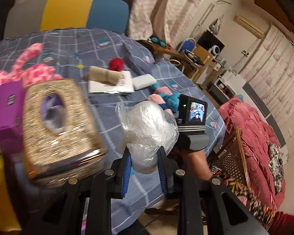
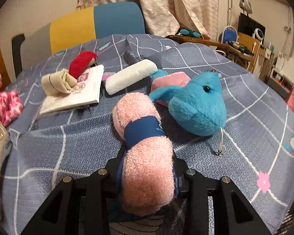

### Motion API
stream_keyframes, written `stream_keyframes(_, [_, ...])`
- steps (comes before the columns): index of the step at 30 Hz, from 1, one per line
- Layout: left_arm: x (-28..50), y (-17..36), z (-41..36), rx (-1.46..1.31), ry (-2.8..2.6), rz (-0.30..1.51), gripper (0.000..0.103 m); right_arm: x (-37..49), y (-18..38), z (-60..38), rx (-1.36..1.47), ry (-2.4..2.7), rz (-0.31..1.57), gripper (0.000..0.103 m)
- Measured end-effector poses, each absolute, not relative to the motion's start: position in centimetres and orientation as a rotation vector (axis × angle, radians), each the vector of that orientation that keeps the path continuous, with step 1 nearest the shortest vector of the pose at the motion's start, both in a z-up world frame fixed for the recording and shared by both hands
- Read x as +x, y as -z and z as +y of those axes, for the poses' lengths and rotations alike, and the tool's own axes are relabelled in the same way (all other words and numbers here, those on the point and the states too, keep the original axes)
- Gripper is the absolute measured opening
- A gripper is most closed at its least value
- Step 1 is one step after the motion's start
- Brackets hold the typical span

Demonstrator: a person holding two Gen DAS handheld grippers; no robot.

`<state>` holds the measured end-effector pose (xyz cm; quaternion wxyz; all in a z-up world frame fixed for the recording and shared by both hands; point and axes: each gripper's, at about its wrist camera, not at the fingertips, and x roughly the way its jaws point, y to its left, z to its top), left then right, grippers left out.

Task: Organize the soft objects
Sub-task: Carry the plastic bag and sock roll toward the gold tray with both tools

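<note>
Your left gripper pinches a crumpled clear plastic bag between its blue fingers, lifted above the grid-patterned cloth on the worktop, just right of the gold tissue box. Your right gripper clamps a pink towel roll with a blue band, its far end resting on the cloth. Just beyond sits a blue plush, touching a pink pad. Farther back lie a white roll, a beige roll on a booklet, and a red plush. A pink plush lies at the left.
</note>
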<state>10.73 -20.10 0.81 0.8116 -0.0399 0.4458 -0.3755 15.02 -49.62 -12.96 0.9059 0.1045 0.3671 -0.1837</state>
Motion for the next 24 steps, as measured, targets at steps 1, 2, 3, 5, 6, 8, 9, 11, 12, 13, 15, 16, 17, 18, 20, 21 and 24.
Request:
stream_keyframes(1, [10.8, -0.8, -18.9, -0.099, 0.788, 0.950, 0.024, 15.2, 12.9, -49.4, 0.195, 0.389, 0.769, 0.039])
stream_keyframes(2, [10.8, -0.7, -18.1, -0.108, 0.777, 0.948, 0.024, 15.3, 12.9, -49.1, 0.172, 0.399, 0.782, 0.039])
stream_keyframes(3, [10.8, -0.6, -16.8, -0.118, 0.756, 0.946, 0.024, 15.5, 12.8, -48.9, 0.152, 0.406, 0.793, 0.038])
stream_keyframes(5, [11.0, -0.4, -15.1, -0.136, 0.733, 0.946, 0.024, 15.9, 12.7, -48.6, 0.117, 0.418, 0.823, 0.036])
stream_keyframes(6, [11.0, -0.4, -14.0, -0.143, 0.715, 0.942, 0.024, 16.0, 12.5, -48.5, 0.117, 0.420, 0.831, 0.035])
stream_keyframes(8, [11.1, -0.5, -12.5, -0.147, 0.685, 0.923, 0.024, 15.8, 12.1, -48.9, 0.157, 0.422, 0.838, 0.035])
stream_keyframes(9, [11.1, -0.5, -11.6, -0.150, 0.668, 0.913, 0.024, 15.5, 11.9, -49.0, 0.196, 0.424, 0.830, 0.035])
stream_keyframes(11, [11.4, -0.5, -9.7, -0.171, 0.637, 0.902, 0.024, 14.4, 11.0, -49.1, 0.292, 0.421, 0.788, 0.035])
stream_keyframes(12, [11.5, -0.4, -8.6, -0.182, 0.616, 0.898, 0.024, 14.0, 10.7, -48.8, 0.314, 0.417, 0.773, 0.035])
stream_keyframes(13, [11.6, -0.2, -7.8, -0.191, 0.602, 0.896, 0.024, 13.5, 10.3, -48.5, 0.327, 0.412, 0.759, 0.035])
stream_keyframes(15, [11.9, 0.1, -6.1, -0.214, 0.573, 0.898, 0.024, 12.5, 9.4, -47.6, 0.341, 0.397, 0.729, 0.035])
stream_keyframes(16, [12.0, 0.2, -5.3, -0.228, 0.561, 0.898, 0.024, 12.1, 9.0, -47.1, 0.349, 0.388, 0.716, 0.035])
stream_keyframes(17, [12.0, 0.4, -4.5, -0.238, 0.550, 0.899, 0.024, 11.6, 8.5, -46.6, 0.358, 0.377, 0.705, 0.035])
stream_keyframes(18, [12.2, 0.5, -3.8, -0.249, 0.538, 0.900, 0.024, 11.1, 8.1, -46.1, 0.368, 0.367, 0.693, 0.035])
stream_keyframes(20, [12.3, 0.9, -2.1, -0.270, 0.512, 0.899, 0.024, 10.4, 7.3, -44.9, 0.379, 0.355, 0.674, 0.035])
stream_keyframes(21, [12.5, 1.0, -1.4, -0.279, 0.502, 0.900, 0.024, 10.1, 6.9, -44.4, 0.379, 0.345, 0.667, 0.035])
stream_keyframes(24, [12.5, 1.5, 0.9, -0.307, 0.466, 0.897, 0.024, 9.5, 6.0, -42.6, 0.380, 0.323, 0.653, 0.035])
